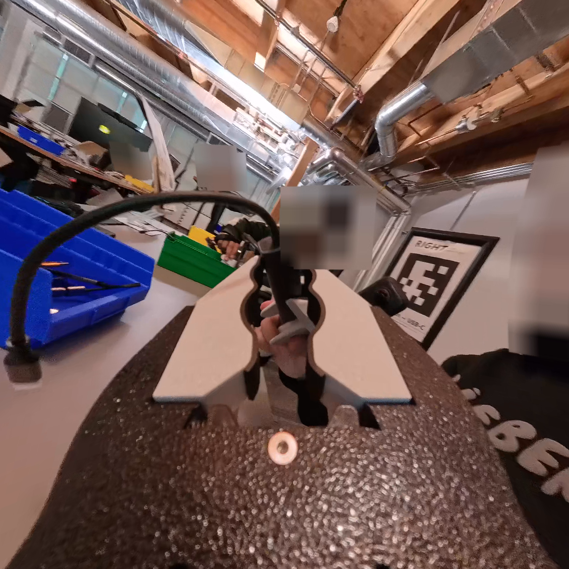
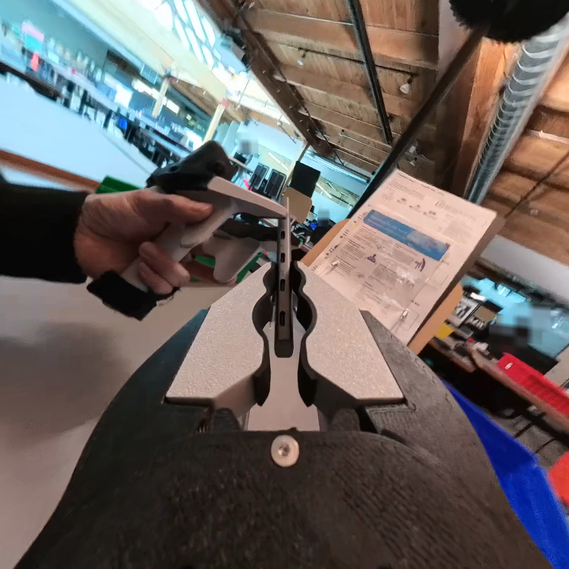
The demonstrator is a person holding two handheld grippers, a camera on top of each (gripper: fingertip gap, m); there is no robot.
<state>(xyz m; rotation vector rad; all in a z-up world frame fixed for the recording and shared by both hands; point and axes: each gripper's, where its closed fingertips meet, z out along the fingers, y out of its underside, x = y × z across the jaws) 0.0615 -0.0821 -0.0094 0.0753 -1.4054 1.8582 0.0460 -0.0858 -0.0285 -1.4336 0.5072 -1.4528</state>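
Note:
My right gripper [image 2: 284,266] is shut on a thin dark grey hub [image 2: 283,308] with several ports along its edge, held upright and edge-on. A black cable [image 1: 92,221] runs from the hub's far end [image 1: 267,246], arcs left and ends in a plug [image 1: 21,363] resting on the grey table [image 1: 92,400]. My left gripper [image 1: 284,268] is open, with the hub [image 1: 277,286] standing in the gap ahead of its fingers. In the right wrist view a hand [image 2: 129,228] holds the left gripper [image 2: 258,246], its upper fingertip at the hub's top end. The right gripper [image 1: 286,321] faces me in the left wrist view.
A blue bin [image 1: 77,292] holding thin probes sits at the left, with a green bin [image 1: 191,258] behind it. A framed marker sign [image 1: 437,277] and a black camera [image 1: 378,295] stand at the right. A printed sheet on a cardboard stand [image 2: 400,255] is beyond the right gripper. Less than 4 cm separates the two grippers' tips.

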